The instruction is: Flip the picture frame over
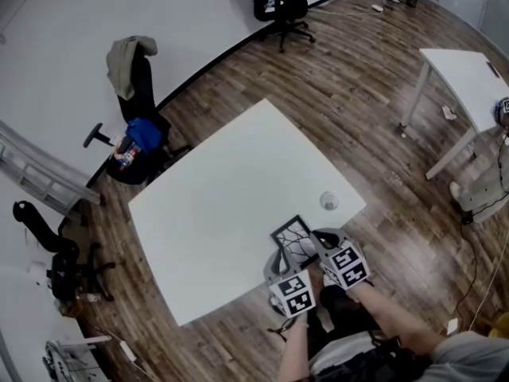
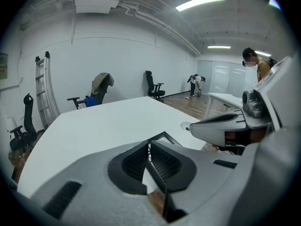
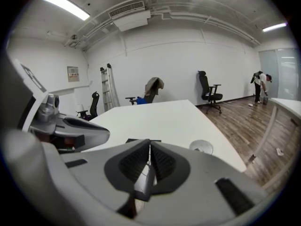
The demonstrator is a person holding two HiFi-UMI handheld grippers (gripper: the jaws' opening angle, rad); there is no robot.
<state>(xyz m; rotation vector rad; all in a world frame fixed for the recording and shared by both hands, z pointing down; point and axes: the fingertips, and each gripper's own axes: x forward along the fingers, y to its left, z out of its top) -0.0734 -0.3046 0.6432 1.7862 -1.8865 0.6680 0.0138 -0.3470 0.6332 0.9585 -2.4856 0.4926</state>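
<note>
On white table [image 1: 231,189], black-rimmed picture frame [image 1: 292,235], branch pattern.

No writing is legible; the wall notice [image 3: 73,73] is too small.

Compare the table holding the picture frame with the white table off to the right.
The near table carries the picture frame and a round port; the far table shows neither on its visible part. The near table's legs are hidden from above; the far table's white legs show. Both have white tops and stand on the wood floor.
</note>
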